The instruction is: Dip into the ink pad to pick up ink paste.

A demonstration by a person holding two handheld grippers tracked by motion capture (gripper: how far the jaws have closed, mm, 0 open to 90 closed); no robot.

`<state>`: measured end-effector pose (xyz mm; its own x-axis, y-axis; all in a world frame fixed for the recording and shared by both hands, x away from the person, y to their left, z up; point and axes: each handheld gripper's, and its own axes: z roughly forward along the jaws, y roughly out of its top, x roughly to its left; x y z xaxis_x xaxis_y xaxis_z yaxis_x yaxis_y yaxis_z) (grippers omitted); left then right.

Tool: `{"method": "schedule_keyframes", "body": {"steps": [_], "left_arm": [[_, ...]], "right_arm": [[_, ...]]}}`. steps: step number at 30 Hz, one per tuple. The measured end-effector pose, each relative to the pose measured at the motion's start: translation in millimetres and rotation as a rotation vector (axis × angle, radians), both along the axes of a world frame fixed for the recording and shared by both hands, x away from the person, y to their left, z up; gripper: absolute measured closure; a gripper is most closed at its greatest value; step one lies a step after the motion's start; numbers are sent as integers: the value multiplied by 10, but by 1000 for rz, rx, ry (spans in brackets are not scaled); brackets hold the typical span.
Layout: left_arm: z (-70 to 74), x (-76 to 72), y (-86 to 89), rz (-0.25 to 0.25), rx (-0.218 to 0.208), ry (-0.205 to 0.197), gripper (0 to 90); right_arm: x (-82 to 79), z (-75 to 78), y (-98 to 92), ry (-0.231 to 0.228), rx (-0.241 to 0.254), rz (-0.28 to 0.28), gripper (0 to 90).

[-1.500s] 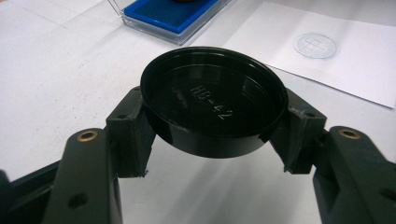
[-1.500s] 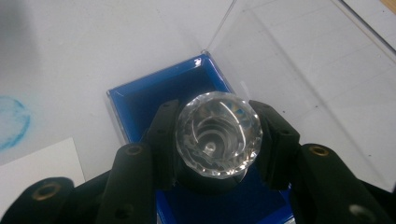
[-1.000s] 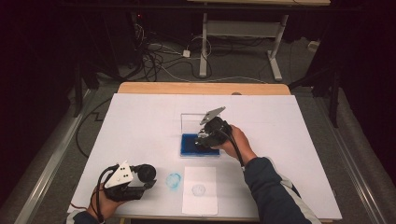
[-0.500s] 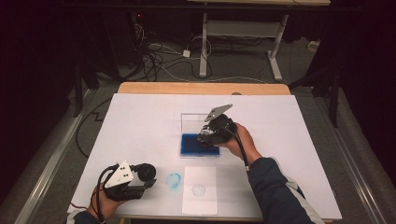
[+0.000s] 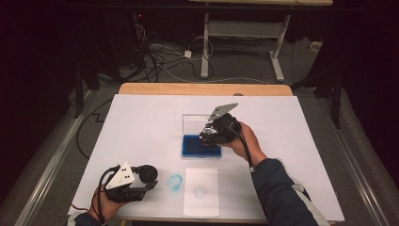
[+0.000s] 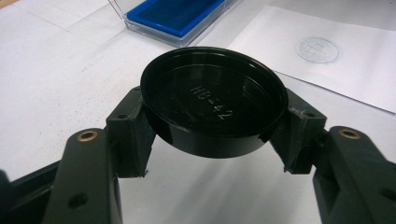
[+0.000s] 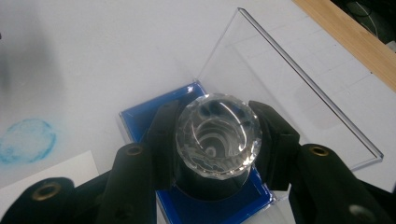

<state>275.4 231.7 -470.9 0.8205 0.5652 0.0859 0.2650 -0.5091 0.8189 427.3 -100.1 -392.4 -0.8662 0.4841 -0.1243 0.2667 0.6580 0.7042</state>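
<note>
My left gripper point(image 6: 213, 140) is shut on a round black cap point(image 6: 214, 93) marked HB-42, pads on its two sides. In the high view that gripper point(image 5: 148, 175) rests low at the table's near left. My right gripper point(image 7: 215, 140) is shut on a stamp point(image 7: 215, 133) with a clear faceted top and a dark body. It hovers just above the blue ink pad point(image 7: 140, 122) in a clear case whose lid point(image 7: 280, 79) stands up. In the high view the right gripper point(image 5: 210, 135) is over the ink pad point(image 5: 194, 146) at the table's middle.
A white sheet point(image 5: 201, 200) with a faint round imprint point(image 5: 200, 191) lies near the front edge, right of my left gripper. A blue smudge point(image 5: 175, 181) marks the white table cover point(image 5: 291, 141) beside it. The wooden table edge point(image 5: 202, 89) runs along the far side.
My right gripper has risen a little with the stamp over the ink pad. The left gripper has stayed where it was.
</note>
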Motion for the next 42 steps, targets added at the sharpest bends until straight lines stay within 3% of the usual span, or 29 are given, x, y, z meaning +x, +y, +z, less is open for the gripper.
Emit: {"method": "schedule_keyframes", "body": {"steps": [25, 42], "left_arm": [[-4, 0, 1, -5, -6, 6, 366], [-3, -2, 11, -9, -4, 6, 366]], "right_arm": [[-39, 67, -19, -21, -4, 12, 571], [101, -290, 102, 53, -53, -1, 571]]}}
